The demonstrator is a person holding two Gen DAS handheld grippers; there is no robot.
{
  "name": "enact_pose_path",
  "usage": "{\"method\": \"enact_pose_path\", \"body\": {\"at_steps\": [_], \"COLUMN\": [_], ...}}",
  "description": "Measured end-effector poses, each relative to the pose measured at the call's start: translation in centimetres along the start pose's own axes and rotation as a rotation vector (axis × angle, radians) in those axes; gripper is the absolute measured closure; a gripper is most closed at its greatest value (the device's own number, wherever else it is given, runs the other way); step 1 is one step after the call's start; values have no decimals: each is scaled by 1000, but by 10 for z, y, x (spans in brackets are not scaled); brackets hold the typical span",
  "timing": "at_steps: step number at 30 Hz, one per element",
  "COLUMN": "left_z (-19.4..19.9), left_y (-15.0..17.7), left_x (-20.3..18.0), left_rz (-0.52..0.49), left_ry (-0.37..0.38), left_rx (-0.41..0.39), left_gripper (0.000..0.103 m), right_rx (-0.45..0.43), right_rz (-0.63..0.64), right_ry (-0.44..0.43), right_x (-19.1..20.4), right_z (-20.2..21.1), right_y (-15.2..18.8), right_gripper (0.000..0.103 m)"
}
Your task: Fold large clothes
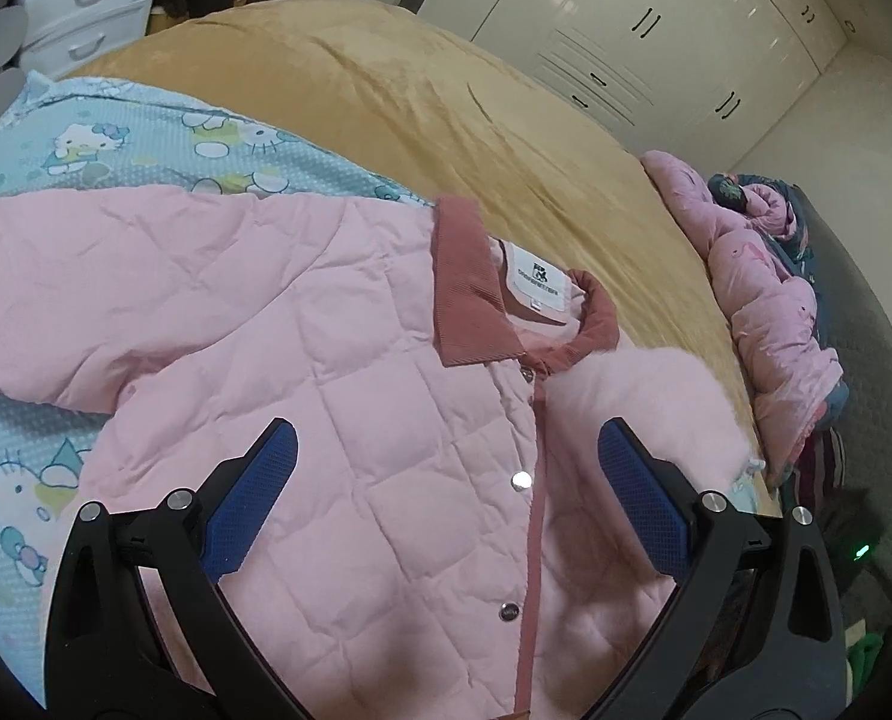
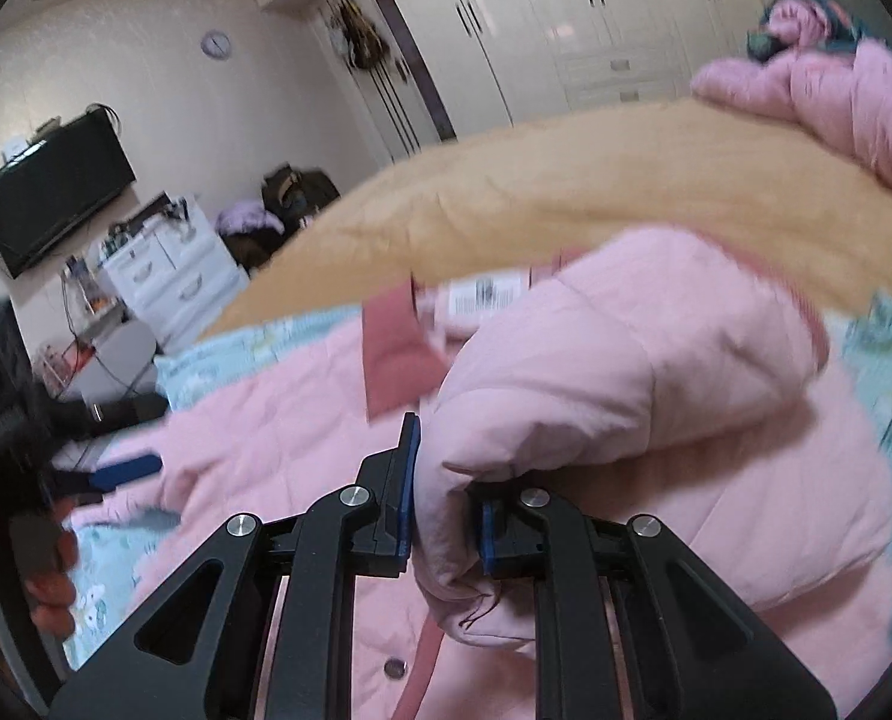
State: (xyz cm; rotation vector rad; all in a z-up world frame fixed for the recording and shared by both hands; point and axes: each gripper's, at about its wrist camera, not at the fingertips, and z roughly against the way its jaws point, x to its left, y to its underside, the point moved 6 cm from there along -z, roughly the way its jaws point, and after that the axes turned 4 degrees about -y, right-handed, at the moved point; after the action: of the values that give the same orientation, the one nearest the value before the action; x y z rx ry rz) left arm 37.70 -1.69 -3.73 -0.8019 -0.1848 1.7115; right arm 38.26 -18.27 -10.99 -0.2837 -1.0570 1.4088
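Observation:
A pink quilted jacket (image 1: 278, 324) with a darker pink collar (image 1: 464, 288), a white label and snap buttons lies front-up on a blue cartoon-print sheet (image 1: 164, 144). My left gripper (image 1: 446, 429) hovers open just above the jacket's chest, one blue pad on each side of the button line. In the right wrist view my right gripper (image 2: 446, 462) is shut on the cuff of the jacket's pink sleeve (image 2: 626, 360), which is lifted and folded over the body. The left gripper (image 2: 128, 468) shows blurred at the left, with a hand (image 2: 50, 570) holding it.
A tan blanket (image 1: 446, 108) covers the bed beyond the sheet. A heap of pink puffy and dark clothes (image 1: 770, 300) lies at the bed's right edge. White wardrobes (image 1: 656, 30), a drawer chest (image 1: 80, 0) and a wall TV (image 2: 56, 192) ring the room.

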Motion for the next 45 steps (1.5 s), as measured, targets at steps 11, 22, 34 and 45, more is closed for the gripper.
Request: {"method": "enact_pose_path", "body": {"at_steps": [11, 22, 34, 45], "left_z": [-36, -6, -36, -68], "left_y": [15, -7, 1, 26], "left_x": [15, 36, 50, 48], "left_rz": [19, 135, 259, 192], "left_ry": [37, 176, 322, 241], "left_rx": [89, 50, 175, 191], "left_gripper": [9, 9, 9, 86], "right_rx": [-76, -136, 182, 237], "right_rz": [-464, -47, 460, 305], "right_ry": [-38, -38, 19, -152], "right_x": [-56, 34, 143, 124], "right_z": [33, 26, -43, -7], "right_y": [23, -8, 81, 94], "right_gripper": [33, 79, 79, 42]}}
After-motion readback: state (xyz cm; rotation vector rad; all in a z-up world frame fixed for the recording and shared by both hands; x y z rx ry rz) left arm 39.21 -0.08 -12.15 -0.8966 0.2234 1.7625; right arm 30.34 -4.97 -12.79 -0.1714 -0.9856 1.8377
